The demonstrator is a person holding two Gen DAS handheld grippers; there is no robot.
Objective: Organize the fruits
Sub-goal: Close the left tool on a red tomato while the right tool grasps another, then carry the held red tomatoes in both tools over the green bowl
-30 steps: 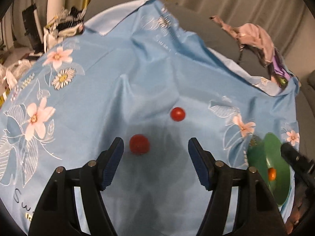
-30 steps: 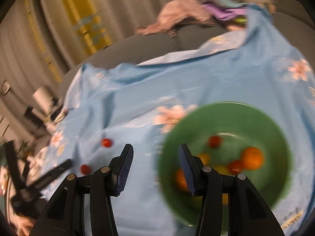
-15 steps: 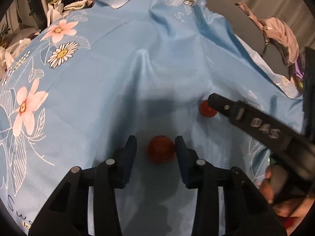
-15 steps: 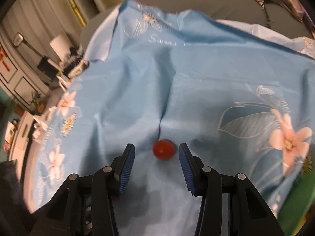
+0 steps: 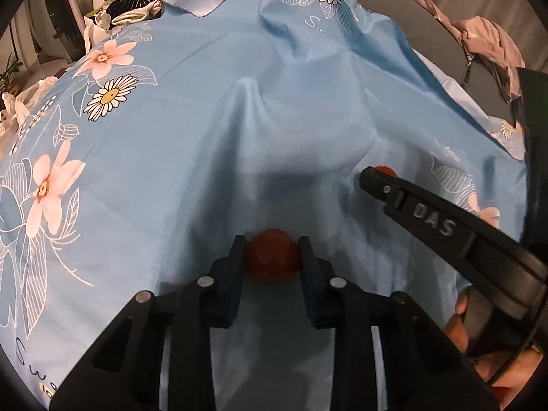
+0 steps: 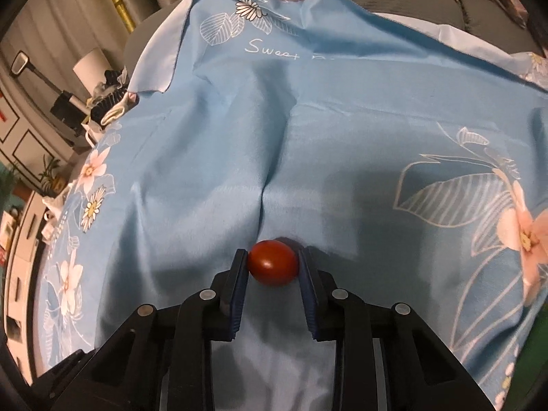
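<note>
In the left wrist view my left gripper [image 5: 272,257] is shut on a red cherry tomato [image 5: 271,255] that rests on the blue floral cloth [image 5: 205,120]. In the right wrist view my right gripper [image 6: 273,263] is shut on a second red cherry tomato [image 6: 273,262], also down on the cloth [image 6: 342,137]. The right gripper's finger [image 5: 424,219] reaches in from the right of the left wrist view, with its tomato [image 5: 385,170] just showing at the tip. The green bowl is only a sliver at the right edge [image 6: 539,335].
The cloth has raised folds [image 5: 253,102] ahead of both grippers. A pile of pinkish clothing [image 5: 486,37] lies at the far right on the grey cushion. Clutter and a lamp [image 6: 85,65] stand beyond the cloth's left edge.
Both grippers moved down to the cloth and closed on their tomatoes. The right gripper swung away from the green bowl to the second tomato.
</note>
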